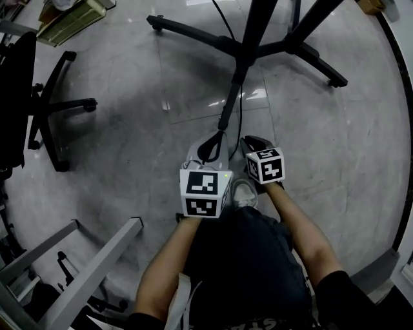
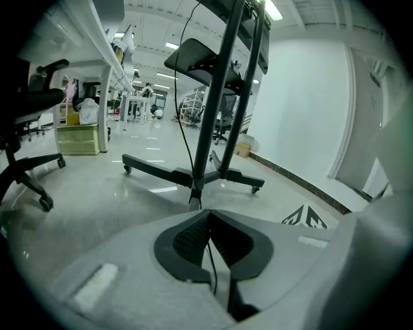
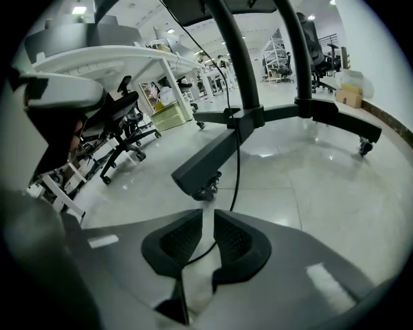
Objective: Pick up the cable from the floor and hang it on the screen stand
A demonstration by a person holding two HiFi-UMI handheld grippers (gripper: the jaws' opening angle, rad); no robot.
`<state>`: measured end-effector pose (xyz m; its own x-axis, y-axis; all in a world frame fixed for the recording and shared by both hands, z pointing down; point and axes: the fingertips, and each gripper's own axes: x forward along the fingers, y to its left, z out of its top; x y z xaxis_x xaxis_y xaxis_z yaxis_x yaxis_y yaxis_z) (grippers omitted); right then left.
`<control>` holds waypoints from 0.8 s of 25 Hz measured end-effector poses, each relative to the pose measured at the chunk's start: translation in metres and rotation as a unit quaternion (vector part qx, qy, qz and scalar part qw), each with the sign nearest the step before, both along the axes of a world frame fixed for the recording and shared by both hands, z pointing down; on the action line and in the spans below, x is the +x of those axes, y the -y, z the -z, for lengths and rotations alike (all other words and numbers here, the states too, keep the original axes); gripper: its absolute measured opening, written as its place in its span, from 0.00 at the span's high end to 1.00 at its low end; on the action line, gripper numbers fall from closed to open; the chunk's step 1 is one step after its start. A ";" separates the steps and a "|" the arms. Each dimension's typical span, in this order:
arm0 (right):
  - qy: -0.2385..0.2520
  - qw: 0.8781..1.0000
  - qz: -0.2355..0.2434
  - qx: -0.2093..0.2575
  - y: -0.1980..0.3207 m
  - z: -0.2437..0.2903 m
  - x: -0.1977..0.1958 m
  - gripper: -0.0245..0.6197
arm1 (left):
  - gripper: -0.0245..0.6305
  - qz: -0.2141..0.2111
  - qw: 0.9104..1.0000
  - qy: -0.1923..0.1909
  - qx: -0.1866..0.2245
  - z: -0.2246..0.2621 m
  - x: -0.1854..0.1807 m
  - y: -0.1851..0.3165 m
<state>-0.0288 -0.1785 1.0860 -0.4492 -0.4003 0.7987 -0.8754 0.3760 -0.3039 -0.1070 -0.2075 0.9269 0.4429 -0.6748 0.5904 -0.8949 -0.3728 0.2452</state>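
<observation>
The black screen stand (image 1: 257,29) rises ahead, one of its legs (image 1: 232,97) pointing toward me and ending in a caster (image 3: 205,188). A thin black cable (image 2: 211,265) comes down along the stand's pole (image 2: 219,97) and runs straight into my left gripper (image 2: 208,214), whose pads are shut on it. The same cable (image 3: 237,175) passes loosely through the gap of my right gripper (image 3: 208,219), which stands open. In the head view the left gripper (image 1: 210,149) and the right gripper (image 1: 251,143) sit side by side, low above the floor, just short of that leg's tip.
A black office chair (image 1: 45,109) stands at the left, with grey metal frame legs (image 1: 97,258) at the lower left. A crate (image 1: 71,19) sits at the top left. The wall's dark baseboard (image 1: 406,129) curves along the right. My shoe (image 1: 244,193) is under the grippers.
</observation>
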 end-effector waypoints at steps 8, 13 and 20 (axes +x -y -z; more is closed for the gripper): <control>-0.013 1.000 0.003 0.005 0.035 -0.057 -0.003 0.82 | 0.96 -0.015 0.999 0.006 0.037 -0.025 -0.006 0.023; -0.026 1.000 -0.014 -0.003 0.051 -0.076 -0.004 0.80 | 0.96 -0.023 0.998 0.017 0.047 -0.031 -0.011 0.026; -0.040 0.996 -0.064 -0.038 0.057 -0.090 0.004 0.89 | 0.96 -0.024 0.999 0.021 0.044 -0.036 -0.017 0.026</control>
